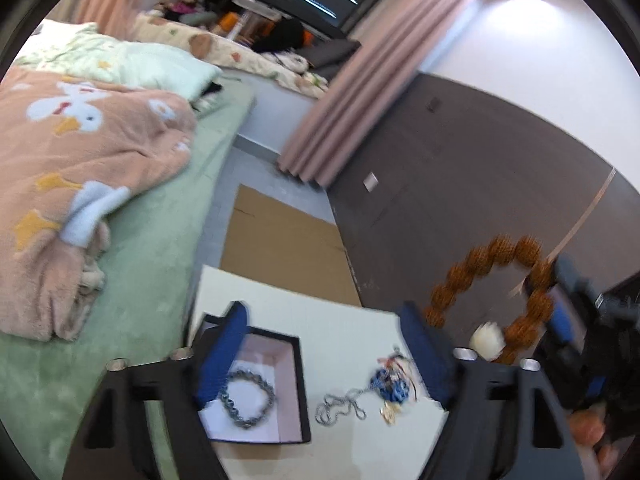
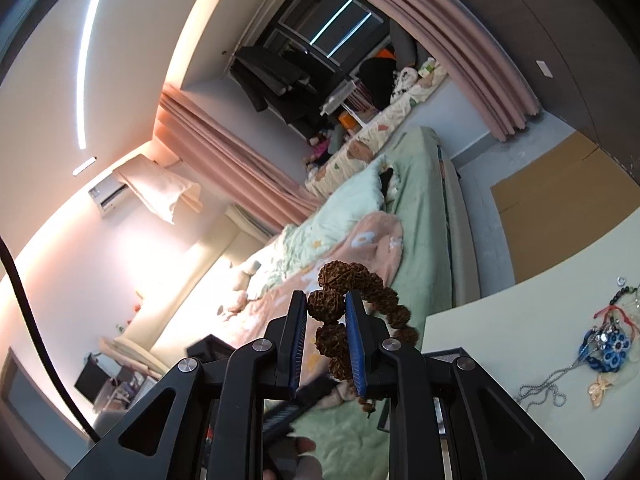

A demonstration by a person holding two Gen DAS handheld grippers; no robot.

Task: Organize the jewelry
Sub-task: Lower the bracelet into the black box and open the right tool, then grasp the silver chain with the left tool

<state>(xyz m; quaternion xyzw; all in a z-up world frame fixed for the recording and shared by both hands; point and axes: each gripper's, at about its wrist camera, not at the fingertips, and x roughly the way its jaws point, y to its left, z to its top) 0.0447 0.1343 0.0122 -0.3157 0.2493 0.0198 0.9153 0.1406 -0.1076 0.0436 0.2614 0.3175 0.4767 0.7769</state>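
My right gripper point(image 2: 326, 308) is shut on a brown walnut-bead bracelet point(image 2: 352, 304) and holds it in the air; in the left wrist view the bracelet point(image 1: 496, 292) hangs right of the table, with a white bead point(image 1: 486, 340). My left gripper point(image 1: 320, 320) is open over a white table point(image 1: 340, 320). Its left finger hangs over an open black box point(image 1: 296, 380) that holds a silver chain bracelet point(image 1: 248, 400). A silver chain necklace with a blue pendant point(image 1: 384, 388) lies on the table right of the box; it also shows in the right wrist view point(image 2: 604, 352).
A bed with a green sheet point(image 1: 160, 248) and a peach blanket point(image 1: 80, 152) lies left of the table. Flat cardboard point(image 1: 280, 240) covers the floor beyond it. A dark wall panel point(image 1: 460, 180) and a pink curtain point(image 1: 360, 80) stand to the right.
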